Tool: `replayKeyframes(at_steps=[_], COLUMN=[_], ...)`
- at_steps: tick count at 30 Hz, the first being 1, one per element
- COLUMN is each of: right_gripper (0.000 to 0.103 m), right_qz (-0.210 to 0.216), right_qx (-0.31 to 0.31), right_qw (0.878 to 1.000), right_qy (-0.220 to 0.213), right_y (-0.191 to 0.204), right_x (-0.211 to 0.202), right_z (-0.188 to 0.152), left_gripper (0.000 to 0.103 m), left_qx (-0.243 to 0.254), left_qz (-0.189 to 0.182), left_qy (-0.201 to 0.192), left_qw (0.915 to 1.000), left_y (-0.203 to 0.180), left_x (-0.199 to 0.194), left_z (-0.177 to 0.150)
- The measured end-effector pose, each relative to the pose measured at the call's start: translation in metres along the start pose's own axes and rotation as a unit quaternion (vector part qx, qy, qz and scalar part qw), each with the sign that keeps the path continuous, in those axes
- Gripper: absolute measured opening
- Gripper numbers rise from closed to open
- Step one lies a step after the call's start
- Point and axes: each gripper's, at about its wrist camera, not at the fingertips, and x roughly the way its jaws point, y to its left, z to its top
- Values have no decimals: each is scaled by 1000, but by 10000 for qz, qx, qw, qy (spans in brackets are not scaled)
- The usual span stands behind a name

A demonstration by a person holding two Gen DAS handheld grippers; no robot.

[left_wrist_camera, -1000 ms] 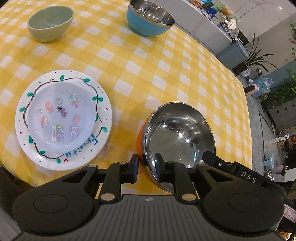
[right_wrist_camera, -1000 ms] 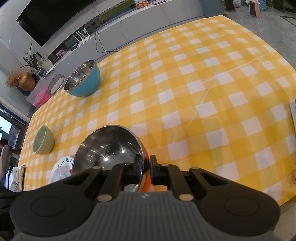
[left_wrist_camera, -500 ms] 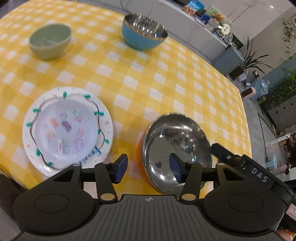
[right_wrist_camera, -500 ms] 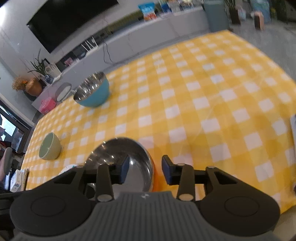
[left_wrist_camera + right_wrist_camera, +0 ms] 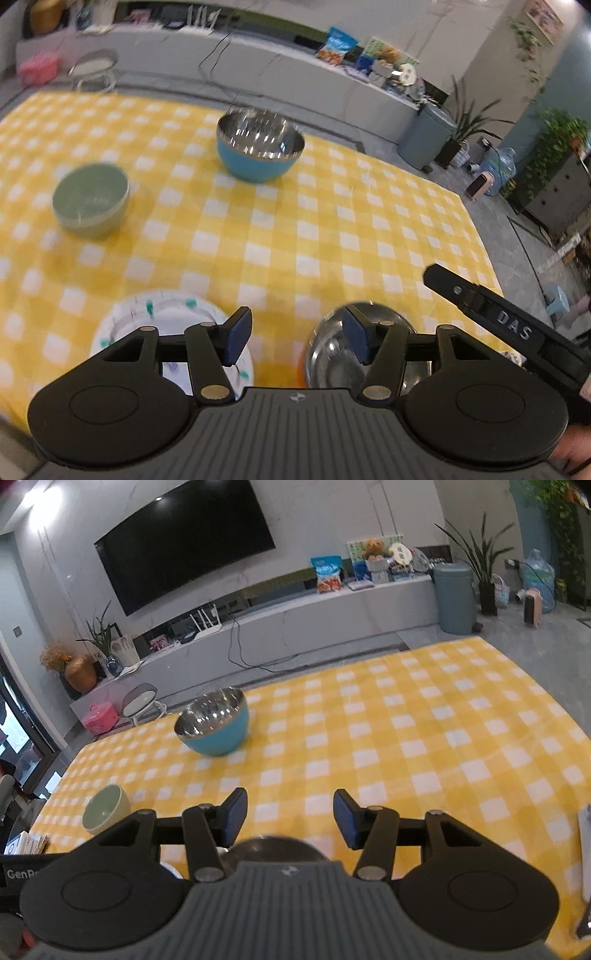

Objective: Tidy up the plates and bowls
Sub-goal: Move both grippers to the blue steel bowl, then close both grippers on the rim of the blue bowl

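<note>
Left claw [image 5: 295,341]: jaws stand apart, having just been opening; nothing is between the pads. The claw is pitched steeply down toward the near edge of the bench [image 5: 332,229]. Its right finger overlaps the rim of the orange-sided steel bowl [image 5: 340,365] in the picture, with no pad pressing on it. The bowl rests on the bench, its lower part hidden behind the claw body. Just left of it lies the painted plate [image 5: 147,314], largely covered by the left finger and linkage; its decoration is blurred.

Right claw [image 5: 290,818]: jaws stand apart, having just been opening; only checked cloth shows in the gap. It points less steeply down. In the right wrist view only the dark top edge of the steel bowl shows above the claw body, below the fingertips. The right claw's black housing [image 5: 517,332] enters the left wrist view from the right.

Further out, well apart from both claws: the green bowl [image 5: 90,199] to the left and the blue bowl [image 5: 260,151] toward the far edge, both upright on the bench. A white object [image 5: 585,853] is cut off at the right edge of the right wrist view; it cannot be identified.
</note>
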Motion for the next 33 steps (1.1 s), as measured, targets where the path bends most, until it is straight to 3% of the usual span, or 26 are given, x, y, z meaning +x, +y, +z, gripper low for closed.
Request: replayKeyframes(at_steps=[12,18,22,26,28,30,33], right_gripper=[51,51,51,51,50,50,50], right_qz=[135,-48,-101,-163,-167,-127,-62], right_qx=[-254,-383,-454,-475,-524,-524,-352], right_qw=[9991,9986,9981,9972,9964,9958,9941], right_qy=[308,370,394,559,644,743,1022], right_y=[40,58,64,67,69,70,68], right_x=[66,106,135,166,180,193,214], right_z=[26,46,62,76,82,88,95], left_gripper=[65,65,65,57,55,46,45], left_qx=[947,1467,1884,2251,2301,2311,2321], left_qz=[47,353,388,514,581,603,730], left_qy=[-588,-1036,-794,-605,-468,-322,-223], left_qw=[9938,9831,9781,9711,9703,9705,9697], left_y=[16,24,27,28,32,36,44], left_x=[17,41,65,88,102,115,130], left_z=[53,84,104,120,130,139,152])
